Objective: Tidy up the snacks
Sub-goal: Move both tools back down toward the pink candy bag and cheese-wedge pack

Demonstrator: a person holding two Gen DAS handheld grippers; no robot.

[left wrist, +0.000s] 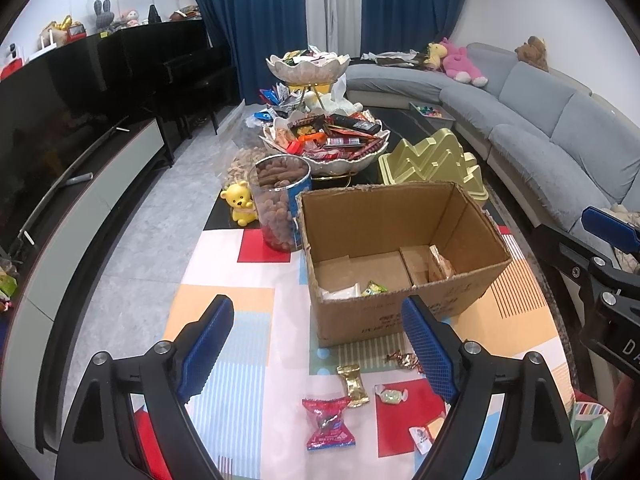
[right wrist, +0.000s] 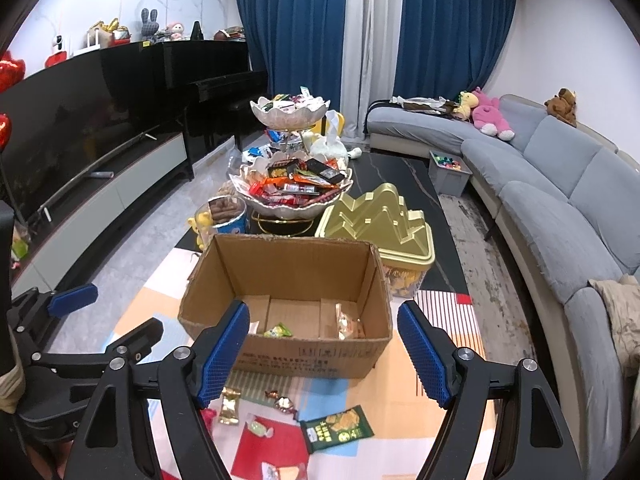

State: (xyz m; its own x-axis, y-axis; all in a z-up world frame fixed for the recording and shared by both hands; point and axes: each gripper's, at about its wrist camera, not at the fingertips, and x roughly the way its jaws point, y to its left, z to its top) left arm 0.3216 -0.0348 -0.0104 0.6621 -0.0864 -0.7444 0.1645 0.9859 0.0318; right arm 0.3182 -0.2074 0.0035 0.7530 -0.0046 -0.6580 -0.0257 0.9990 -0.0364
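Note:
An open cardboard box (left wrist: 404, 316) (right wrist: 304, 360) stands on the patterned tablecloth with a few snack packets on its floor. In front of it lie loose snacks: a red wrapped candy (left wrist: 328, 424), a gold packet (left wrist: 353, 384) (right wrist: 230, 404), a green-white candy (left wrist: 390, 394) (right wrist: 260, 428), a brown foil candy (left wrist: 404, 360) (right wrist: 284, 402) and a green chip packet (right wrist: 338, 428). My left gripper (left wrist: 318, 312) hovers open above these snacks, holding nothing. My right gripper (right wrist: 324, 314) is open too, empty, in front of the box's near wall.
Behind the box stand a two-tier bowl stand (left wrist: 332, 152) (right wrist: 292, 200) piled with snacks, a clear jar of nuts (left wrist: 278, 204), a yellow bear figure (left wrist: 240, 204) and a gold tree-shaped tin (right wrist: 380, 224). A grey sofa (right wrist: 560, 200) runs along the right, a TV unit (left wrist: 80, 200) along the left.

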